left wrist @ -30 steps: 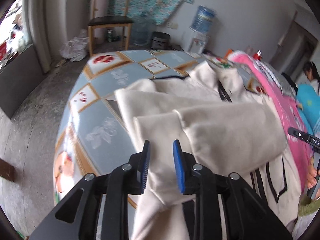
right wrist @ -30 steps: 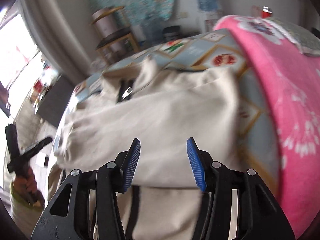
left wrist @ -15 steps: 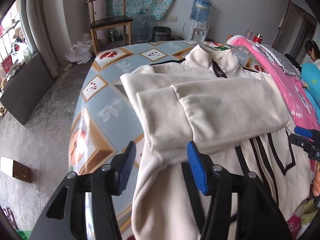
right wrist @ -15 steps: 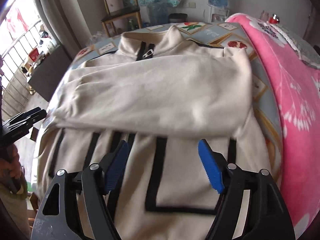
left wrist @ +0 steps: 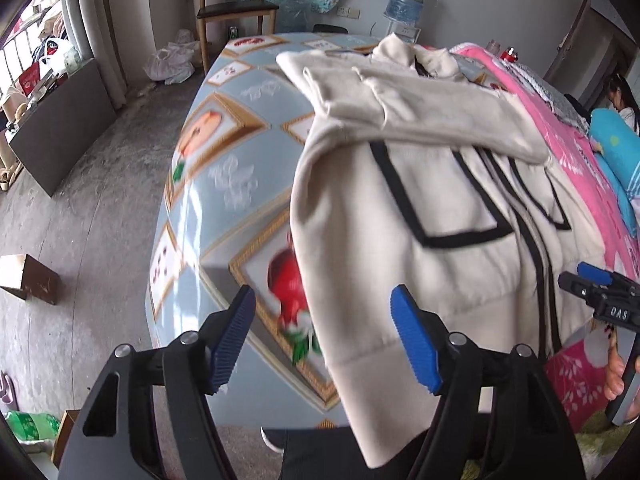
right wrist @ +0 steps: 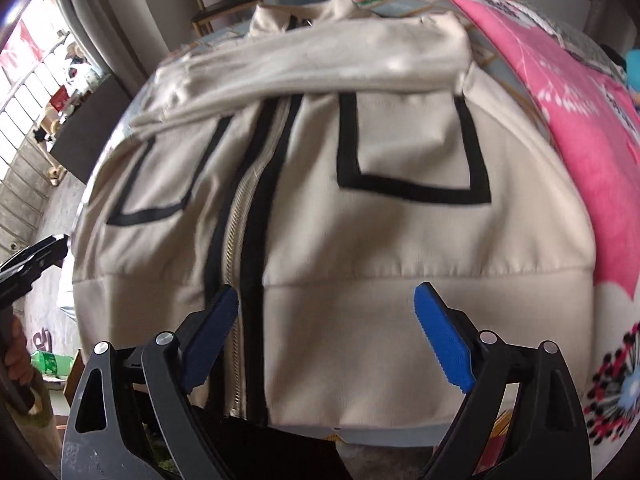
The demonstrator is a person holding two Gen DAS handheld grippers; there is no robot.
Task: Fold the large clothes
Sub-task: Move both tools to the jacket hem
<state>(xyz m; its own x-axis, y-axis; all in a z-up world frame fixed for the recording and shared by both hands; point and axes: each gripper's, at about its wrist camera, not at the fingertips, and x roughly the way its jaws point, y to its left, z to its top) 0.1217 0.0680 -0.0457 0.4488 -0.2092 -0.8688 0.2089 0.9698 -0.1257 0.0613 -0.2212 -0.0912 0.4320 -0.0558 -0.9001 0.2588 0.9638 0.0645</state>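
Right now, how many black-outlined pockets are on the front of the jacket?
2. One pocket sits right of the zipper, the other pocket left of it. The folded sleeves cover their tops; more could hide underneath.

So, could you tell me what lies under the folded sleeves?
The jacket front: its zip and the black-outlined pockets run up beneath the sleeves. The chest and pocket tops are covered, so unseen.

Both grippers' fingers [left wrist: 416, 344] wider, nearer jacket [right wrist: 360, 240] hem
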